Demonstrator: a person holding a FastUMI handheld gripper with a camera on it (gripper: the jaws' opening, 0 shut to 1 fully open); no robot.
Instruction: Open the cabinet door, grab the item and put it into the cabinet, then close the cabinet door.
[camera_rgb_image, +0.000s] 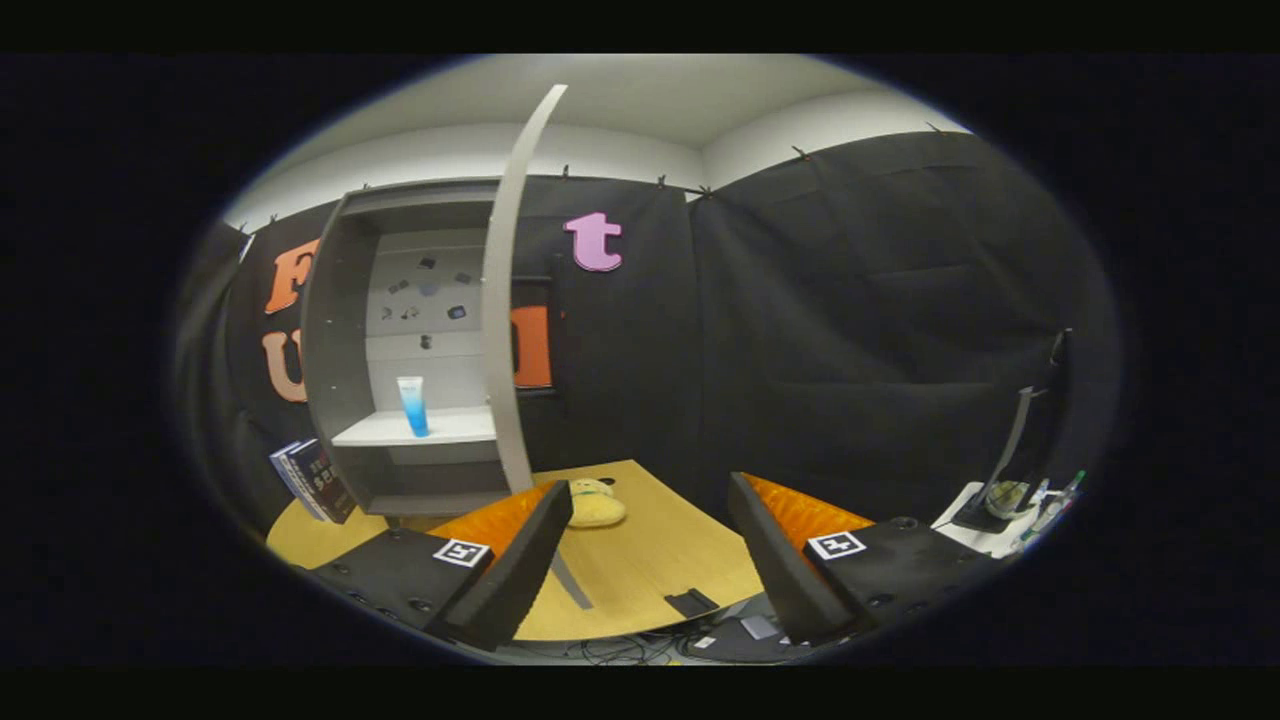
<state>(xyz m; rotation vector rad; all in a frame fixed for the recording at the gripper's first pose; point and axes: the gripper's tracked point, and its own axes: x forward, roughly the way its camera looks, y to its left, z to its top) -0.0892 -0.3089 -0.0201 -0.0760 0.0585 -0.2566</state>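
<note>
Standing on a wooden table (640, 570), the cabinet (345, 400) gapes; tongs (650, 560) spread apart, gripping nothing.

yellow soft toy (596, 503) partly behind left finger, small items on cabinet (345, 300) back wall indistinct
</note>
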